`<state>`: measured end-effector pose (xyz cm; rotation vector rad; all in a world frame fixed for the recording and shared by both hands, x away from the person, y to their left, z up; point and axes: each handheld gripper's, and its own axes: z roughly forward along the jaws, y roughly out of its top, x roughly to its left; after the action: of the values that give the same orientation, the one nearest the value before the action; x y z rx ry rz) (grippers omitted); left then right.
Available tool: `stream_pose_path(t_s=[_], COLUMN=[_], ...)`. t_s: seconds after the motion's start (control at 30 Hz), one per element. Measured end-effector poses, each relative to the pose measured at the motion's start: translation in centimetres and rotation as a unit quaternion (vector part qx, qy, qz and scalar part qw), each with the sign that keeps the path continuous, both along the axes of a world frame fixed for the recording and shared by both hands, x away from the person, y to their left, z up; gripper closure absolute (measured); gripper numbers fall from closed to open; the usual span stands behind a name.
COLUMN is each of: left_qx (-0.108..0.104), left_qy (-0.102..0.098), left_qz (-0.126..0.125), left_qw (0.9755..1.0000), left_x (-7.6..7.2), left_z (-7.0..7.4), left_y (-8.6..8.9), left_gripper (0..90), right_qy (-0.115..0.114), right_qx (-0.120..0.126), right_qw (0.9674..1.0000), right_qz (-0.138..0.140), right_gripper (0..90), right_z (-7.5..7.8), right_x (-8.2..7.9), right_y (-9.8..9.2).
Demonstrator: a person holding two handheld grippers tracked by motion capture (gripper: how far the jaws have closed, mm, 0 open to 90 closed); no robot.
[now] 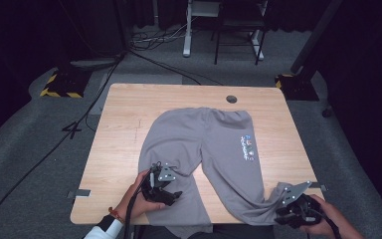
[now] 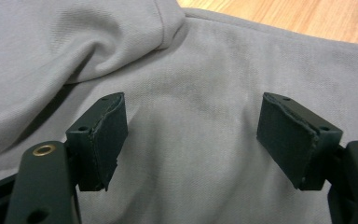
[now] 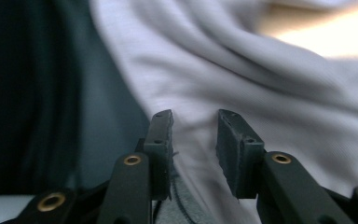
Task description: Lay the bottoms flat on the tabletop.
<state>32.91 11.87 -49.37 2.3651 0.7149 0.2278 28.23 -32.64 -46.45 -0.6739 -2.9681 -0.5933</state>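
Note:
Grey sweatpants [image 1: 214, 144] lie spread on the wooden table [image 1: 124, 129], waistband at the far side, a small coloured logo [image 1: 247, 148] on the right hip. My left gripper [image 1: 171, 196] hovers over the left leg near the front edge. Its jaws stand wide open just above the grey cloth [image 2: 191, 70], nothing between them [image 2: 191, 140]. My right gripper [image 1: 284, 215] is at the end of the right leg, by the table's front right corner. There the jaws [image 3: 195, 140] are narrowly open, with the cloth's edge [image 3: 242, 70] lying in the gap.
A round cable hole [image 1: 231, 99] sits near the table's far edge. Bare wood lies left of the trousers. Beyond the table are grey carpet, black cables [image 1: 79, 124], a white desk frame [image 1: 189, 30] and dark stands.

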Motion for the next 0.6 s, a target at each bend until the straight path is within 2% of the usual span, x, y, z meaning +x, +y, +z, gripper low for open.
stream_pose_path(t_s=[0.1, 0.2, 0.23, 0.27, 0.33, 0.4, 0.43, 0.5, 0.53, 0.6], left_qx=[-0.001, -0.003, -0.005, -0.004, -0.005, -0.007, -0.008, -0.007, -0.007, -0.007], left_qy=[0.001, 0.0, -0.001, 0.0, 0.0, -0.002, 0.0, -0.001, -0.001, 0.0], left_qz=[-0.004, -0.013, -0.015, -0.019, -0.023, -0.028, -0.031, -0.035, -0.04, -0.05], left_qw=[1.0, 0.9999, 0.9999, 0.9998, 0.9997, 0.9996, 0.9995, 0.9994, 0.9992, 0.9987], left_x=[-0.2, -0.6, -0.7, -0.8, -1.0, -1.2, -1.2, -1.4, -1.6, -2.0], left_z=[0.0, -0.1, -0.1, -0.1, -0.1, -0.1, -0.1, -0.1, -0.1, -0.1], left_y=[-0.4, -1.1, -1.3, -1.4, -1.6, -1.9, -2.0, -2.4, -2.6, -2.9], left_gripper=[23.7, 23.6, 23.5, 23.5, 23.5, 23.3, 23.2, 22.8, 22.9, 22.8], right_qy=[0.013, 0.01, -0.01, -0.028, -0.064, -0.113, -0.13, -0.132, -0.138, -0.119], right_qx=[0.01, 0.041, 0.043, 0.043, 0.061, 0.072, 0.072, 0.074, 0.068, 0.065], right_qw=[0.9987, 0.9961, 0.9959, 0.9961, 0.9954, 0.991, 0.9887, 0.9875, 0.9865, 0.9886], right_qz=[0.048, 0.077, 0.079, 0.072, 0.039, -0.005, -0.02, -0.043, -0.056, -0.067], right_gripper=[58.9, 56.9, 56.3, 56.9, 59.8, 61.2, 61.4, 58.8, 56.6, 51.9], right_z=[0.1, 0.9, 1.4, 1.9, 3.2, 4.3, 4.4, 4.2, 3.8, 2.7], right_x=[-1.0, -1.7, -1.8, -1.8, -1.5, -0.7, -0.3, 0.9, 1.6, 3.0], right_y=[1.8, 3.7, 4.1, 4.2, 3.6, 2.5, 2.1, 1.9, 2.0, 2.5])
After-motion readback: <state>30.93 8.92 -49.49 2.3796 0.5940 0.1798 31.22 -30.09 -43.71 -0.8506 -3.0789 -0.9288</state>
